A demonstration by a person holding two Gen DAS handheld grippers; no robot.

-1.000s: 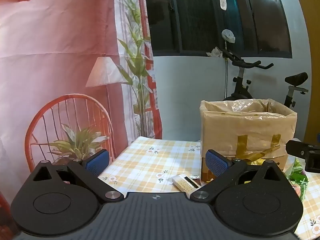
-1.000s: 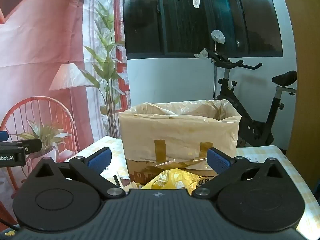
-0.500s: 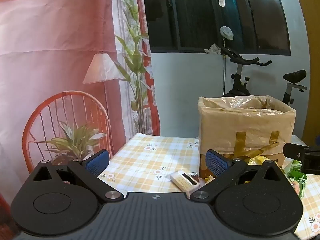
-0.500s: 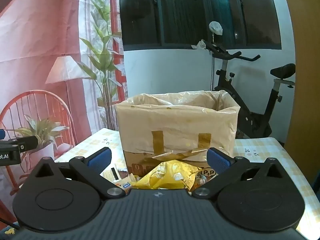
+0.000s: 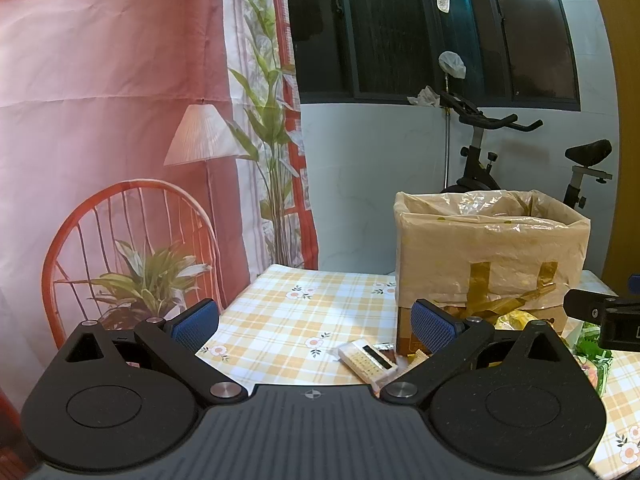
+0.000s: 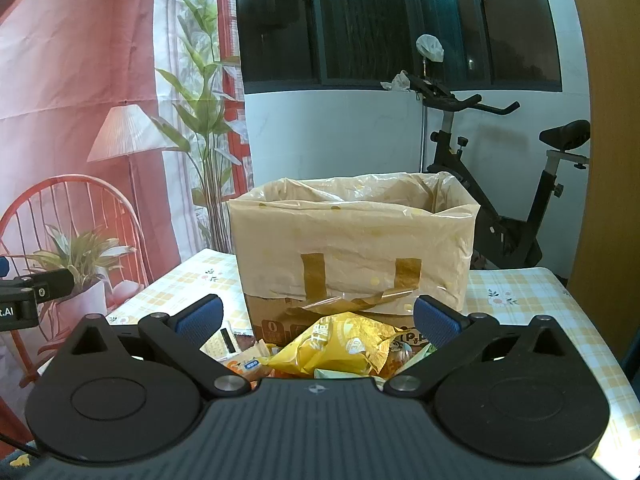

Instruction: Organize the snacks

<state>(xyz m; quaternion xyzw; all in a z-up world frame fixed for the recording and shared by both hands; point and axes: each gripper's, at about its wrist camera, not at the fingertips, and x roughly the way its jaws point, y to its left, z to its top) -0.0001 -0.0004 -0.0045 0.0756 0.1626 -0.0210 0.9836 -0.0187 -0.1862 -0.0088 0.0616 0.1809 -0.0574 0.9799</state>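
A cardboard box lined with a tan plastic bag (image 6: pixel 352 248) stands on the checked table; it also shows in the left wrist view (image 5: pixel 488 252). Snack packets lie in front of it: a yellow bag (image 6: pixel 340 348), an orange packet (image 6: pixel 244 366), a pale biscuit pack (image 5: pixel 368 360) and a green packet (image 5: pixel 596 360). My left gripper (image 5: pixel 314 322) is open and empty above the table, left of the box. My right gripper (image 6: pixel 318 316) is open and empty just above the snack pile, short of the box.
The table has a yellow plaid cloth (image 5: pixel 304 316). Behind it hang a pink printed backdrop (image 5: pixel 100 100) and a white wall. An exercise bike (image 6: pixel 500 216) stands behind the box on the right. A wooden panel (image 6: pixel 608 160) is at far right.
Both grippers have risen and tilted down a little, so the box and table sit lower and more of the snack pile shows. Both stay open and empty.
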